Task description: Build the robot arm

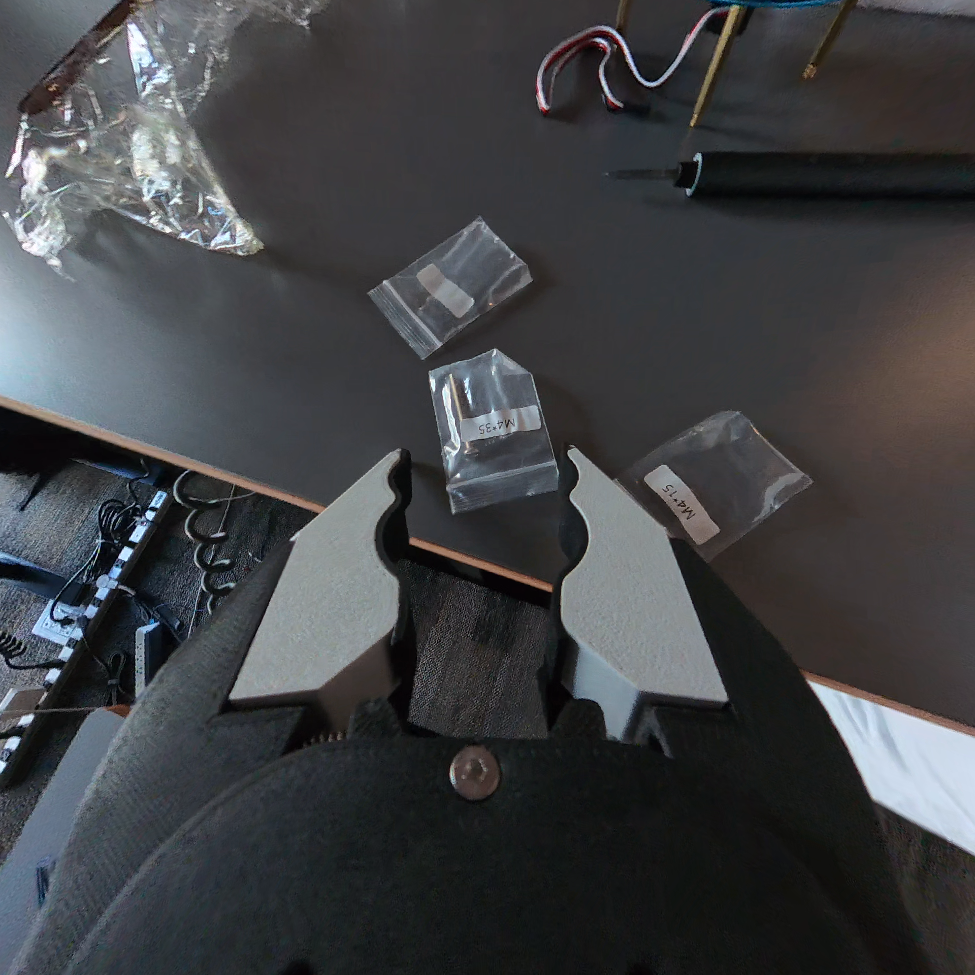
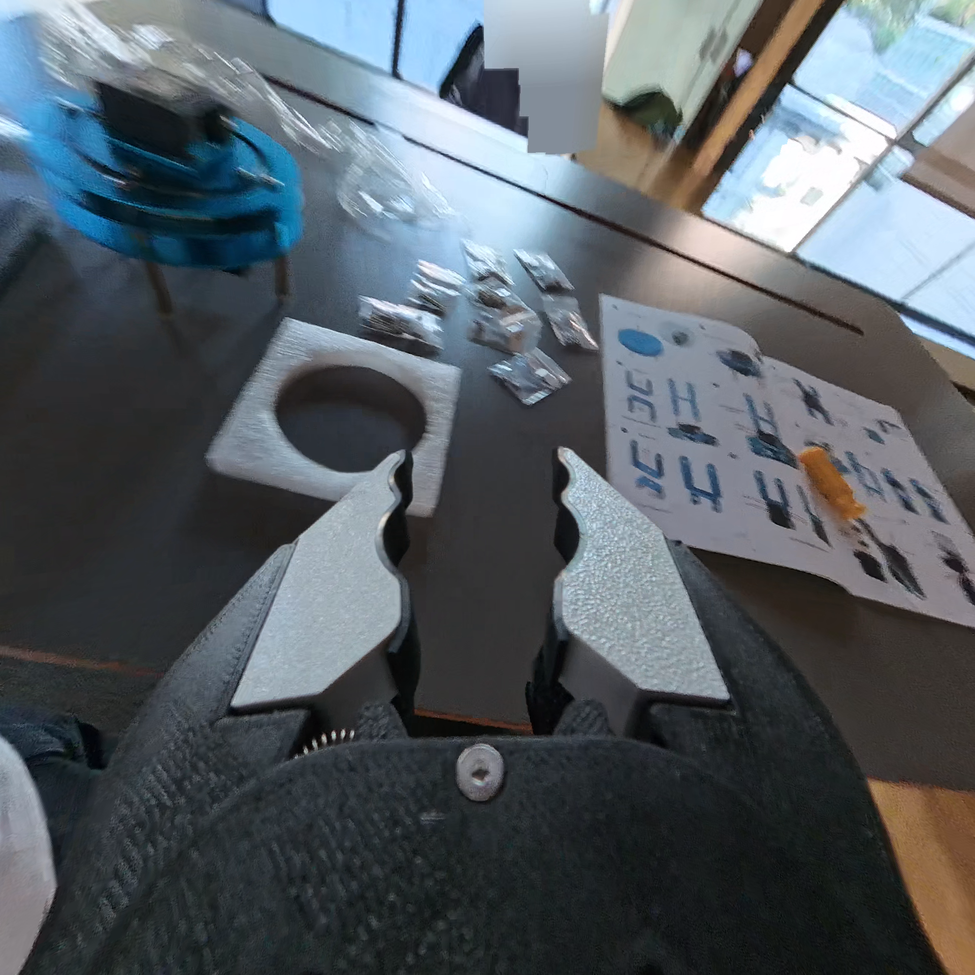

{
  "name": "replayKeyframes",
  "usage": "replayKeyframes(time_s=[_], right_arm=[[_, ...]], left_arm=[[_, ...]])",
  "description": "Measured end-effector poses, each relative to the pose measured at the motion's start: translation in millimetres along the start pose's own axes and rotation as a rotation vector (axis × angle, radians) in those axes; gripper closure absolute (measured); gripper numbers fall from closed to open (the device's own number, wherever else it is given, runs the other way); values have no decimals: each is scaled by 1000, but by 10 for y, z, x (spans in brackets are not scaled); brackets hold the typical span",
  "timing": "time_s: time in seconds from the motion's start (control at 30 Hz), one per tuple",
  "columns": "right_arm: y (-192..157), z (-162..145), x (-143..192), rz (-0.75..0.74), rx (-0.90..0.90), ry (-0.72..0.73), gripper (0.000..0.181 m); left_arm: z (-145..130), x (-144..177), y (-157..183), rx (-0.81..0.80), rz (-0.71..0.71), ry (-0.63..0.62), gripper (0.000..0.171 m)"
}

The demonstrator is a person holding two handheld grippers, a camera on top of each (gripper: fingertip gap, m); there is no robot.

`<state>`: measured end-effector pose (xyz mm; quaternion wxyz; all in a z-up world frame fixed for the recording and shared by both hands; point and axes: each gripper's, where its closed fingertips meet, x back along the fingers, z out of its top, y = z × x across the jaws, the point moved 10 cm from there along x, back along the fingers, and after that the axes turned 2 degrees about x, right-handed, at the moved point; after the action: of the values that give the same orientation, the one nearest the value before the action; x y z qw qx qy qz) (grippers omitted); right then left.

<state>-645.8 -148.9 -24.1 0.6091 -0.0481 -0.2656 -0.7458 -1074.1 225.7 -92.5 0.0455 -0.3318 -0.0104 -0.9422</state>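
Nearest our left lens, the left gripper (image 1: 483, 461) hangs over the worktop (image 1: 316, 337) edge with its jaws apart and nothing between them. Just beyond its tips lies a small clear zip bag (image 1: 490, 430) with a white label and dark screws inside; the bag sits between the two fingertips in the view, though we cannot tell whether either finger touches it. We count three such bags in this view: that one, a second bag (image 1: 451, 287) just beyond it, and a third bag (image 1: 712, 483) just beside the right-hand finger. We judge them light, thin and slippery, with hard screws shifting inside, so the flat sealed edge or the bulge of the screws looks the surest place to pinch.

Farther off lie one crumpled clear wrapper (image 1: 126, 158), one red-and-white wire (image 1: 596, 63), one black screwdriver (image 1: 823, 177) and three brass standoff legs (image 1: 712, 79).

Closest in the right view, the right gripper (image 2: 483, 464) is likewise spread wide and empty, above bare worktop. Its left finger overlaps one white foam square (image 2: 253, 438) with a round hole. Beyond lies a cluster of blurred small bags (image 2: 475, 311), roughly eight, though the blur keeps us from a firm count. To the right is one printed sheet (image 2: 738, 401) with one orange part (image 2: 831, 483) on it; far left stands a blue round assembly (image 2: 174, 195).
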Motion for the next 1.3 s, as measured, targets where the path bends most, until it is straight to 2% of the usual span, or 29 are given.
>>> replayKeyframes(time_s=[0.17, 0.27, 0.4, 0.5, 0.6, 0.7, 0.8, 0.93, 1.03, 1.17, 1.3], right_arm=[[485, 124, -180, -192, -76, -282, 132], [522, 178, -299, -171, -95, -256, 133], [488, 144, -539, -28, -101, -223, 133], [523, 82, -667, 35, -50, -207, 133], [630, -14, -754, 130, -35, -170, 133], [778, -97, -844, 289, 1, -109, 136], [879, -120, -991, 483, 82, -31, 148], [979, -66, -1302, 635, 180, 5, 151], [1022, 38, -1504, 737, 289, 24, 151], [921, 213, -1794, 930, 473, 48, 151], [952, 358, -2076, 954, 650, -5, 150]], left_arm=[[51, -58, 0, -99, -124, -4, 122], [122, -111, 8, -174, -221, -38, 121], [247, -204, 45, -272, -317, -91, 126], [375, -232, 85, -252, -336, -81, 110], [612, -116, 138, -161, -301, 14, 107], [922, 12, 349, -86, -225, 131, 108], [1254, -4, 781, -50, -171, 232, 107], [1605, -222, 1471, -4, -192, 373, 104], [1754, -390, 1795, 63, -167, 460, 104], [1874, -557, 1988, 108, -121, 517, 105], [1965, -623, 1985, 121, -73, 588, 105]])
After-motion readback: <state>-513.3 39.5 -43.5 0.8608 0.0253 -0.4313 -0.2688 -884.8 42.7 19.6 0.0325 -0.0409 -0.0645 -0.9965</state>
